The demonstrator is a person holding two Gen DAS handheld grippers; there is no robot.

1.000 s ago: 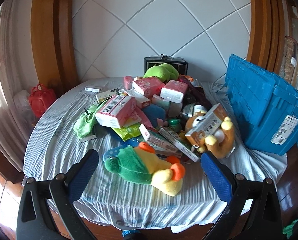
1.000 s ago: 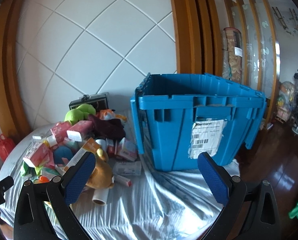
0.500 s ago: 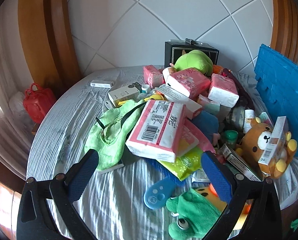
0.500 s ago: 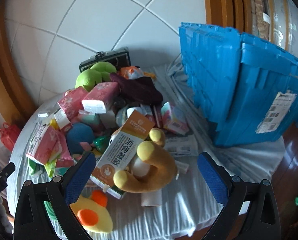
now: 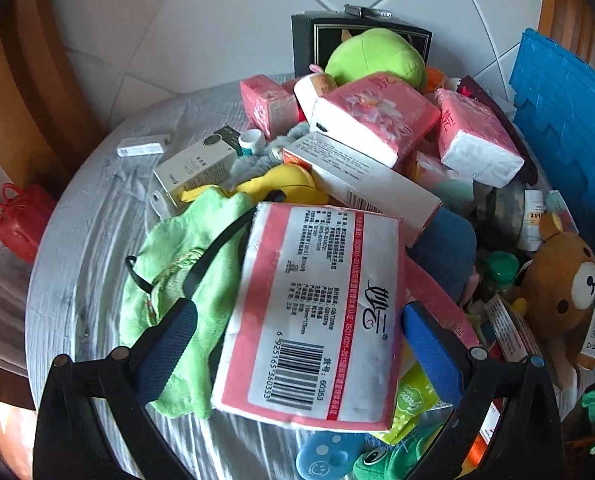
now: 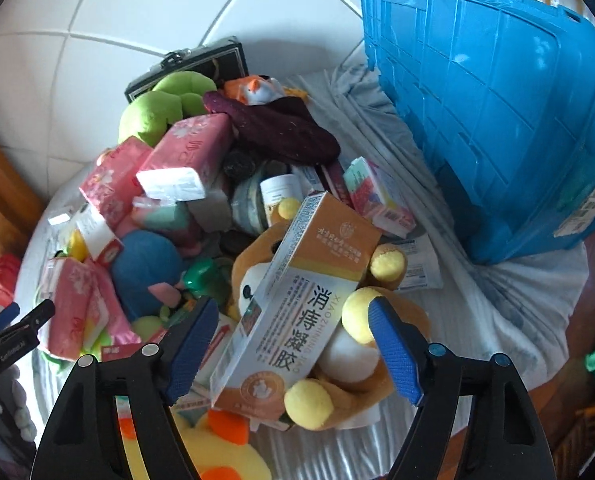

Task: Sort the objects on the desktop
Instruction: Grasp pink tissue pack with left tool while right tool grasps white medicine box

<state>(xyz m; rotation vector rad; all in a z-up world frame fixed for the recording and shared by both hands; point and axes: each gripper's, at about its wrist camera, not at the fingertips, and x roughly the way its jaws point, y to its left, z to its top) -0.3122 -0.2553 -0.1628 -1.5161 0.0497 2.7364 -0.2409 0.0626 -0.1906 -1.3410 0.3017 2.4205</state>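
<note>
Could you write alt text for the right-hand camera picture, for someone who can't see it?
A two-fingered tool, its jaws closing, reaches down around an orange and white box lying on a brown teddy bear in a heap of tissue packs, toys and bottles. A big blue crate stands to the right on the cloth-covered table.

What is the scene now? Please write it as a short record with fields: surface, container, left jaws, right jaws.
surface: round table under a grey cloth, with a mixed pile of objects
container: blue crate at the right of the pile
left gripper: jaws open, one on each side of the pink tissue pack, pads not pressing it
right gripper: jaws closing around the orange box lying on the brown bear toy, not yet gripping
</note>
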